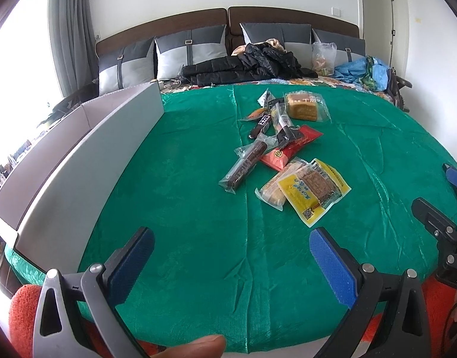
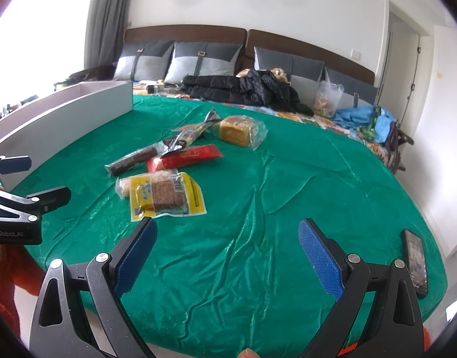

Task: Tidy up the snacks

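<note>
Snacks not yet sorted, by the look of it: all packets lie loose in a scattered heap on the green cloth [image 1: 183, 197] near the middle of the table, none visible in the grey box [image 1: 88, 155] standing at the left edge; what shows of its inside looks bare, though the near wall hides most of it. Nearest the grippers is the yellow packet [image 1: 314, 192], lying partly over a clear-wrapped pale cake [image 1: 277, 186]. Just beyond, a red packet [image 1: 291, 147] with a long dark bar in clear wrap [image 1: 246, 162] leaning across its left end. Farther still, a tangle of thin stick snacks [image 1: 273, 116] and, at the far end of the heap, a wrapped bread loaf [image 1: 304, 106]. Left gripper [image 1: 231, 259] hovers over the near cloth, fingers spread wide, nothing between them. Right gripper [image 2: 227, 256] likewise wide open and empty, low over the near cloth, its left finger tip just short of the yellow packet's near edge in the right wrist view. A phone [image 2: 416, 264] lies at the near right edge of the table. Judgement: task at its start; every packet is left to be picked and placed, the box the likely destination, yellow packet the handiest first pick.
</note>
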Available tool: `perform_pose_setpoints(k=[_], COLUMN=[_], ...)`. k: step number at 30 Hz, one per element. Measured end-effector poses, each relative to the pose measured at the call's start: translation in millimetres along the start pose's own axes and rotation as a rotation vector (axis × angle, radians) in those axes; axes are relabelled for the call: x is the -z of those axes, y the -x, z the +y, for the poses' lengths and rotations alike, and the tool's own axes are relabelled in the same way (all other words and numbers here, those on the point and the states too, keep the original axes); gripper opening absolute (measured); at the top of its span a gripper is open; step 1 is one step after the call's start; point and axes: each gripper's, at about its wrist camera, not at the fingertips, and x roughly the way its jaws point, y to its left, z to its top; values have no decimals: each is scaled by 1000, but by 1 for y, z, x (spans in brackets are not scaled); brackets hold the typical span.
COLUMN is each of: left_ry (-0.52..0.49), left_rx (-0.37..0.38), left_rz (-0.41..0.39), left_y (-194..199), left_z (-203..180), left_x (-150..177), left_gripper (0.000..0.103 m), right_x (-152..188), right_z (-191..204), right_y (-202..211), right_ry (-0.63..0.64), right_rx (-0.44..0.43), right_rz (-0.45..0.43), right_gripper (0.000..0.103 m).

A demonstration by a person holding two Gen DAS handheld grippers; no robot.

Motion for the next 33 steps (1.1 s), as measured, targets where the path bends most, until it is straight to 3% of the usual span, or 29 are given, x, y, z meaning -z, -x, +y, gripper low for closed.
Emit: perform_pose_setpoints(k=[33], left_ry=[-4], left_rx=[-15], left_rz=[31], left_y=[-4], left_z=[1], left_x=[2], left_gripper=[103], right_x=[5], right_z=[-4], right_y=[-14], right_ry=[-27], right_rx=[-14], right_rz=[45], right_gripper=[97])
